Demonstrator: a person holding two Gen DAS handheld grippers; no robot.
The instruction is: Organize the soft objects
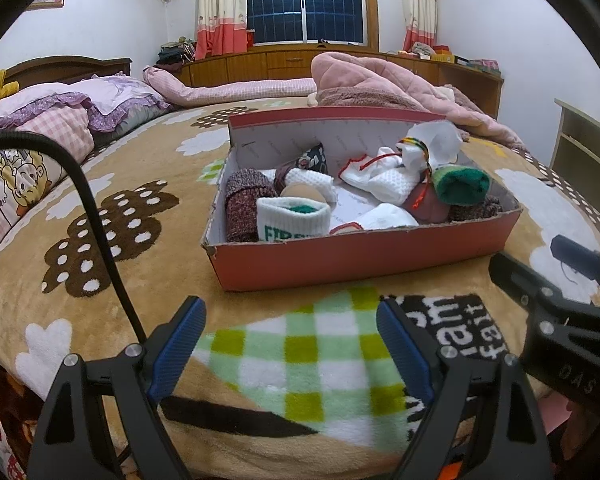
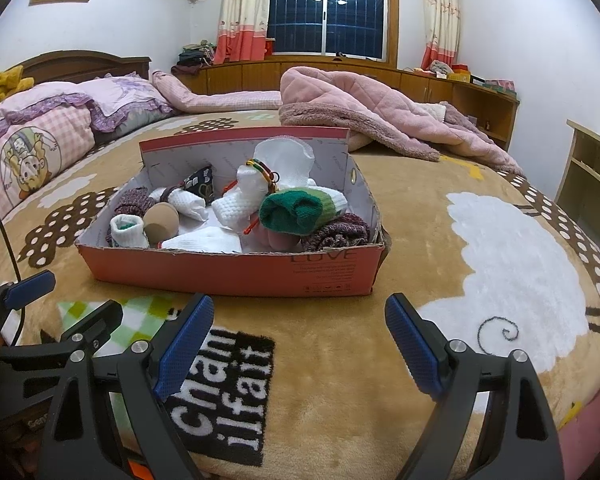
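Note:
A red cardboard box [image 1: 360,252] [image 2: 236,268] sits on the bed, holding several rolled socks. Among them are a green roll [image 1: 462,184] [image 2: 296,210], a white sock with green lettering [image 1: 292,216] [image 2: 128,232], white waffle socks [image 1: 388,182] [image 2: 236,204], maroon knit rolls [image 1: 242,200] [image 2: 336,232] and a tan ball-like roll [image 2: 161,220]. My left gripper [image 1: 292,344] is open and empty, hovering in front of the box. My right gripper [image 2: 300,344] is open and empty, also in front of the box. The right gripper shows in the left wrist view [image 1: 540,292].
The bed has a tan plush blanket [image 2: 380,340] with white and brown patterns. A pink quilt [image 2: 364,116] lies bunched behind the box. Pillows [image 1: 40,128] lie at the left. Wooden cabinets [image 1: 284,60] run under the window. A black cable [image 1: 96,224] hangs at the left.

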